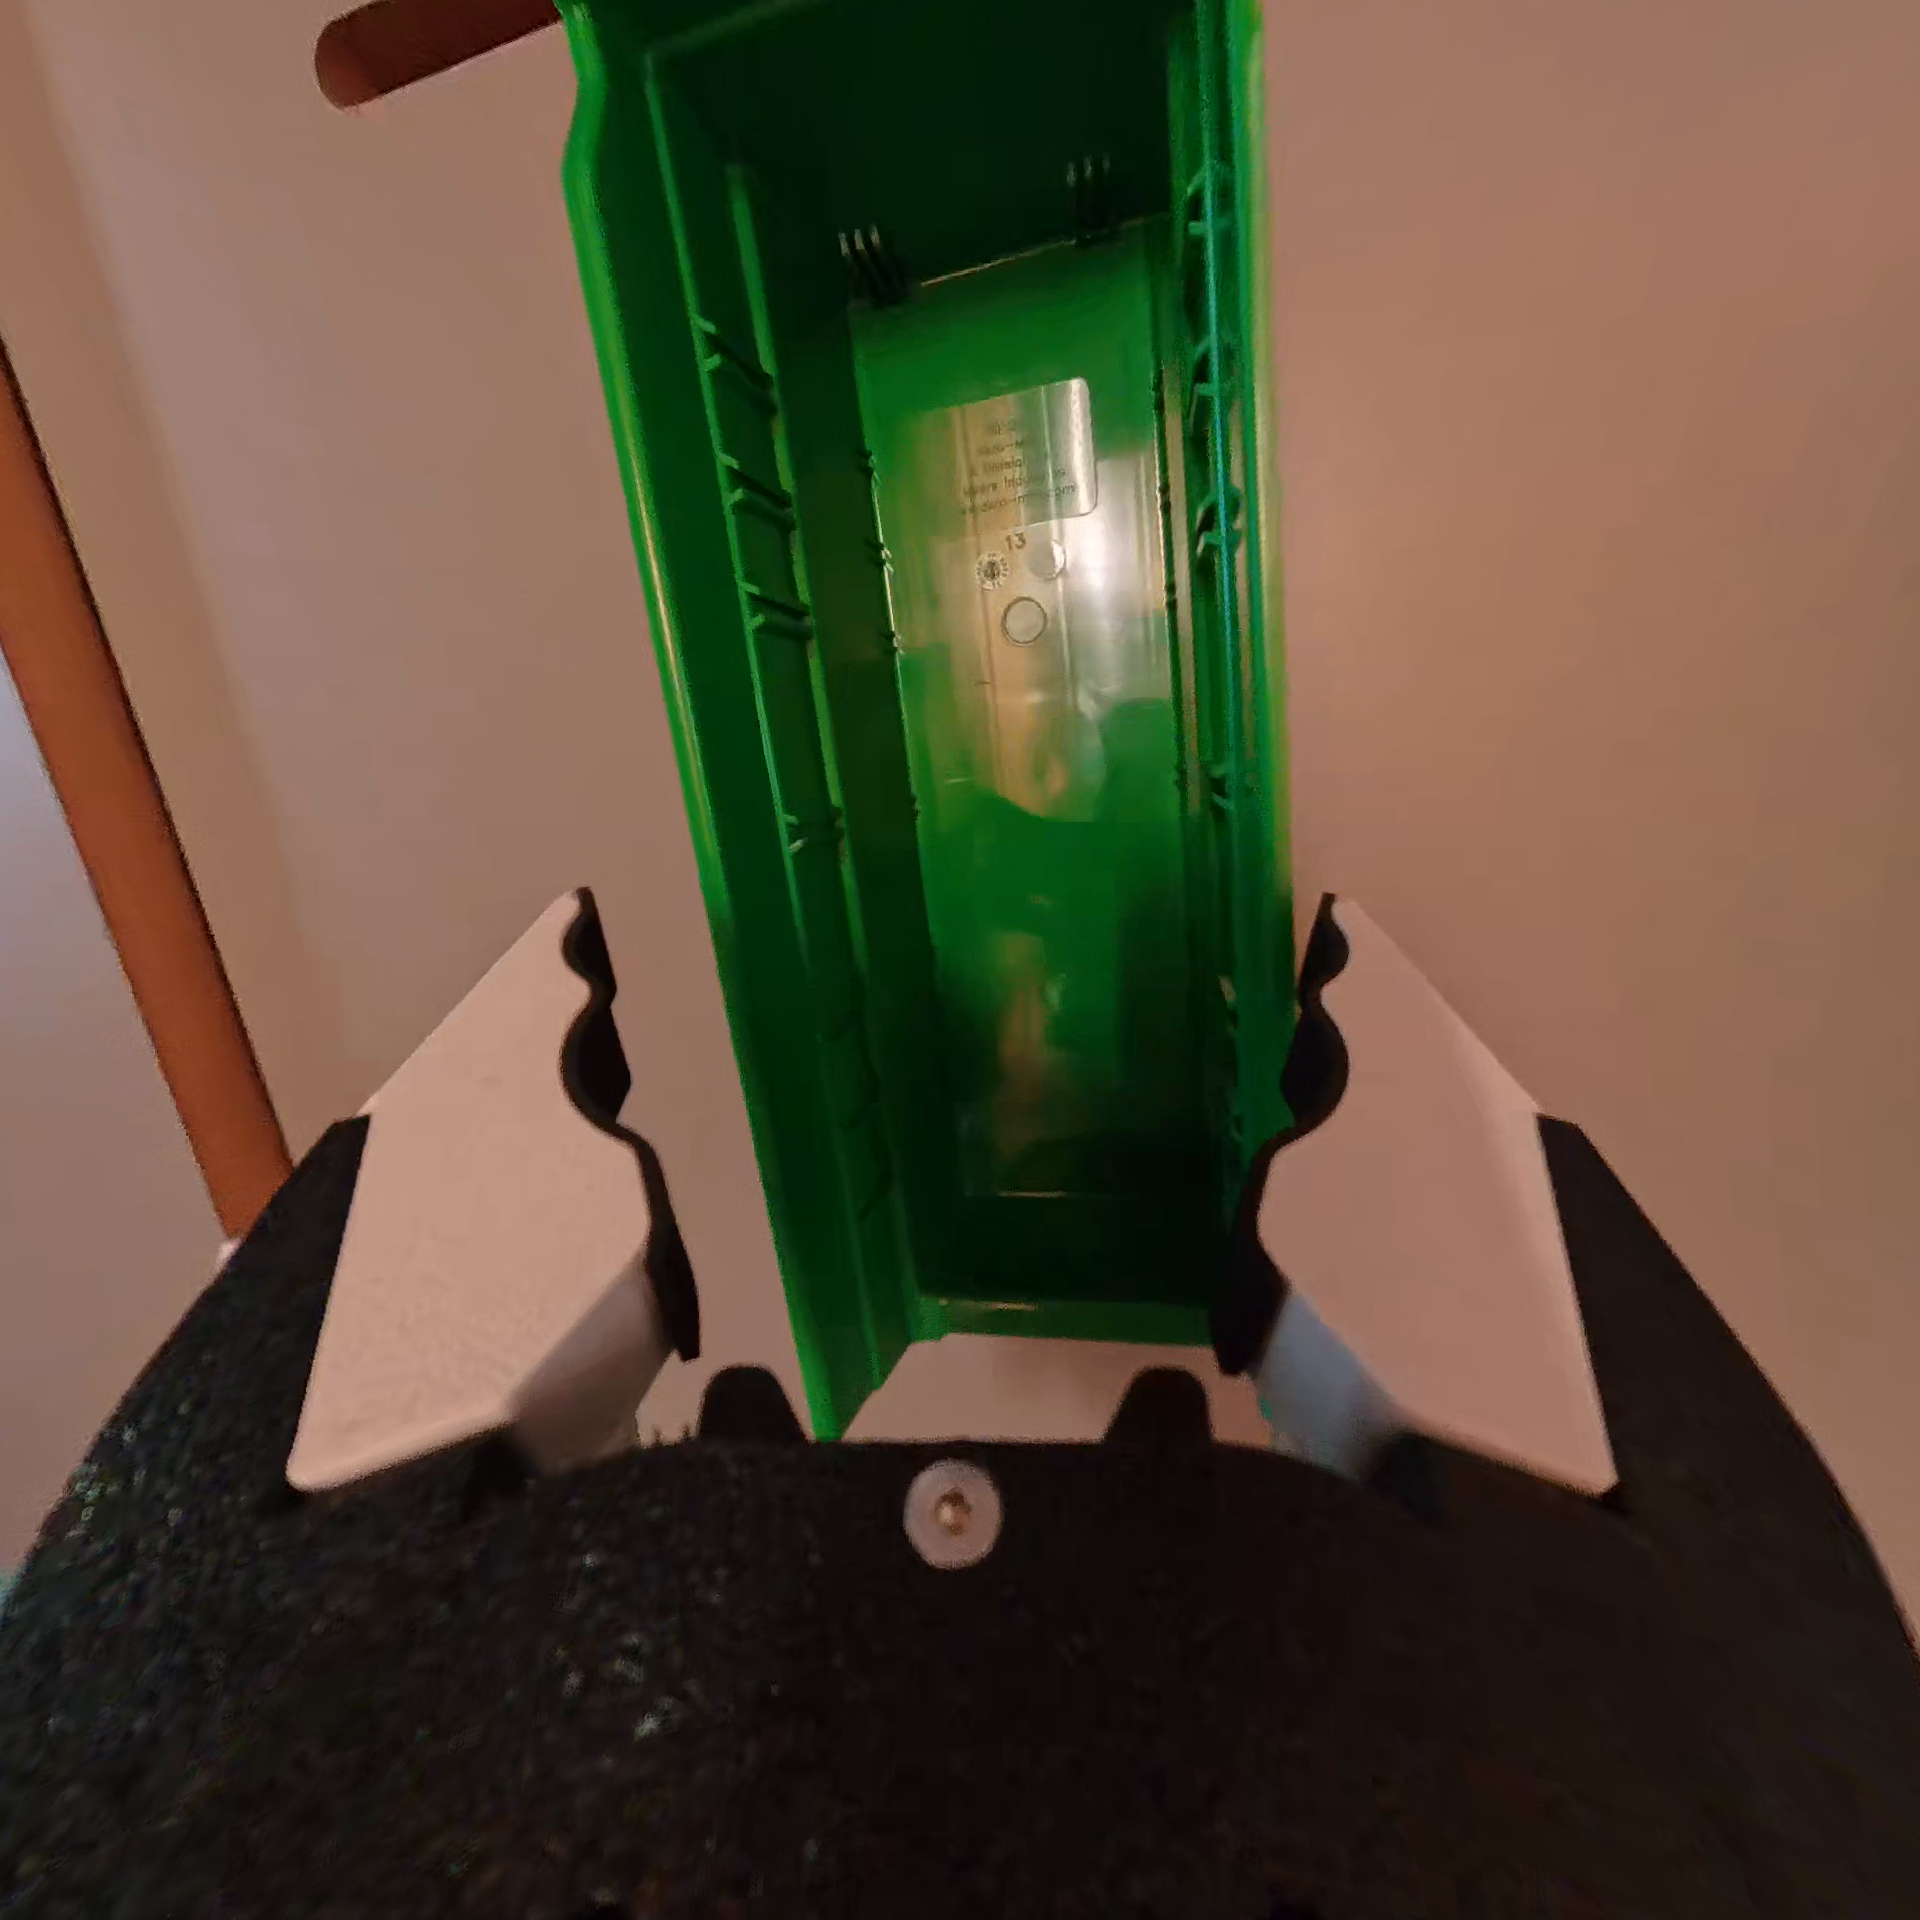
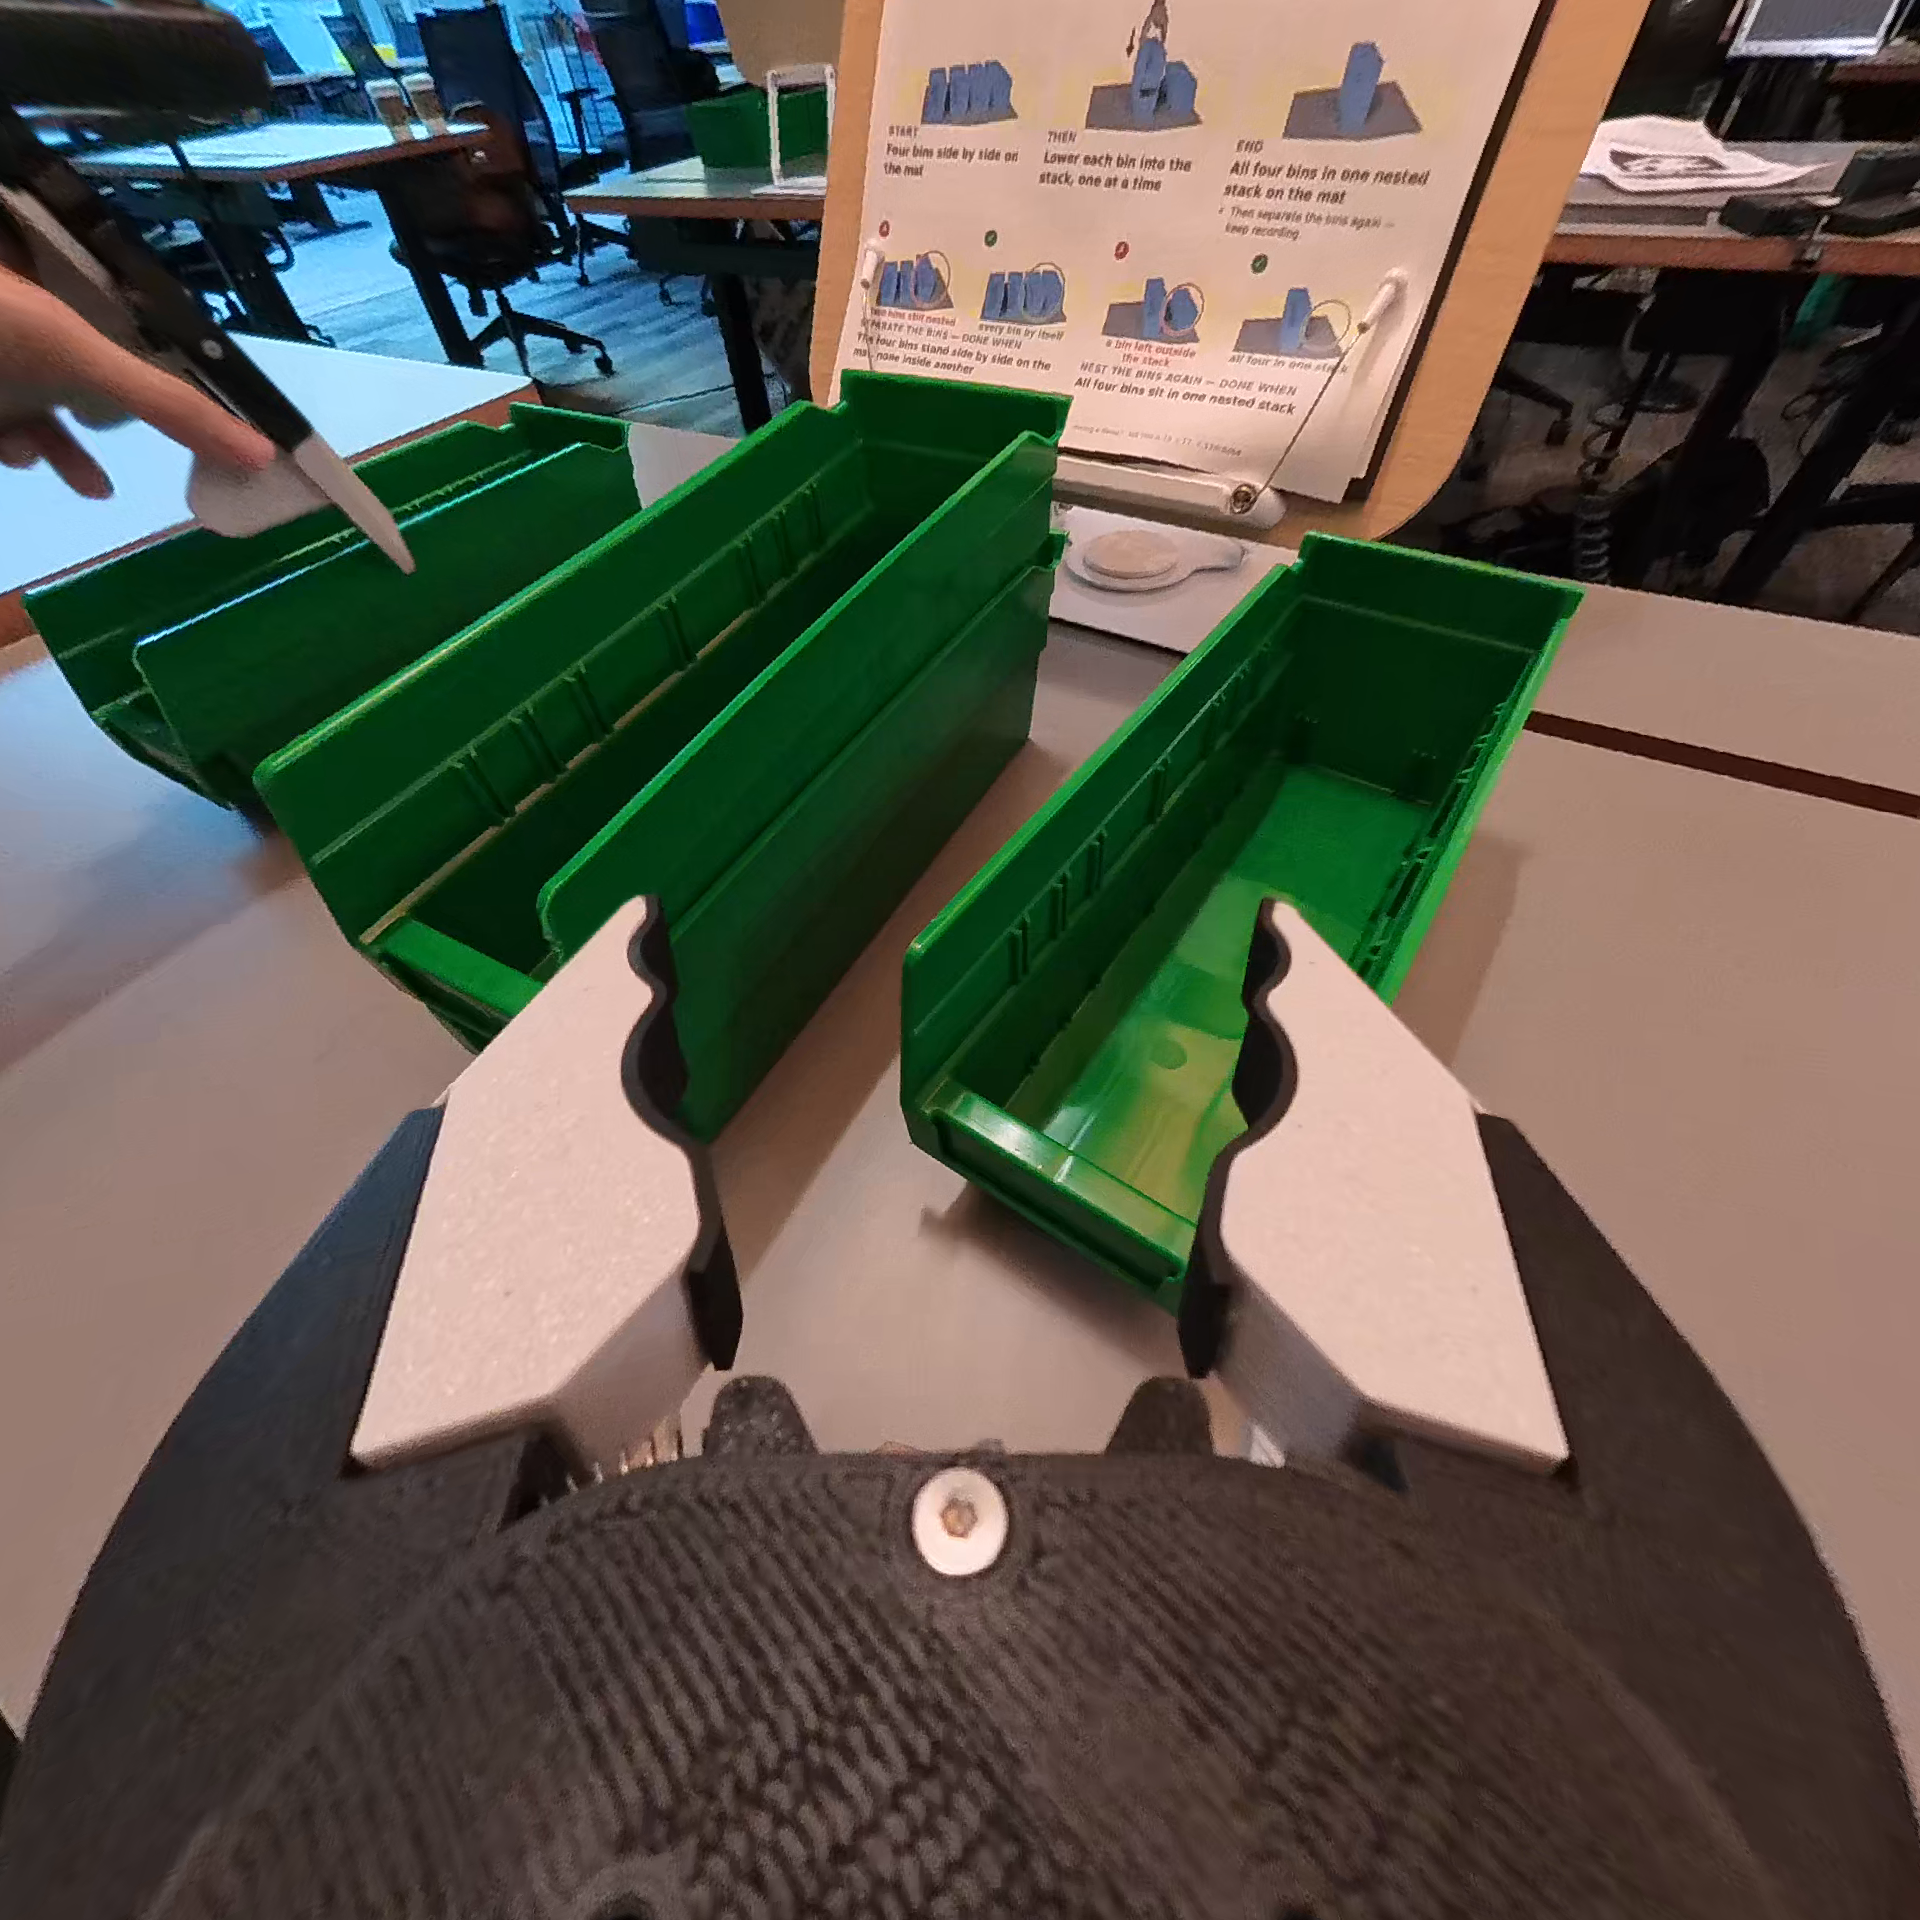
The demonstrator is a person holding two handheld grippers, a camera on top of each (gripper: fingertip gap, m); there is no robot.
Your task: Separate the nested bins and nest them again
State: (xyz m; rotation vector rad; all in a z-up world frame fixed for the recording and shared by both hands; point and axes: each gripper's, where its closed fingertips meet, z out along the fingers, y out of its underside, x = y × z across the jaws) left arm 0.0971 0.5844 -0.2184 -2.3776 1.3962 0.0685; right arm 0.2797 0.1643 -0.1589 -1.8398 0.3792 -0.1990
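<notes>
Several green bins stand side by side on the grey table [image 2: 1662,987]. The left bin [image 2: 395,644] is single. The middle bin [image 2: 665,727] sits raised inside another bin [image 2: 894,790]. The right bin [image 2: 1247,894] is single and empty. My left gripper [image 2: 312,520] hovers open over the left bin. In the left wrist view it [image 1: 961,909] looks straight down into that bin [image 1: 987,675], with one finger outside each long wall. My right gripper [image 2: 958,914] is open and empty, low over the table in front of the gap between the middle and right bins.
A board with an instruction sheet [image 2: 1143,208] stands behind the bins, with a white round object [image 2: 1132,556] at its foot. A hand [image 2: 62,364] holds the left gripper. A dark line [image 2: 1714,764] crosses the table at the right. Office desks and chairs stand beyond.
</notes>
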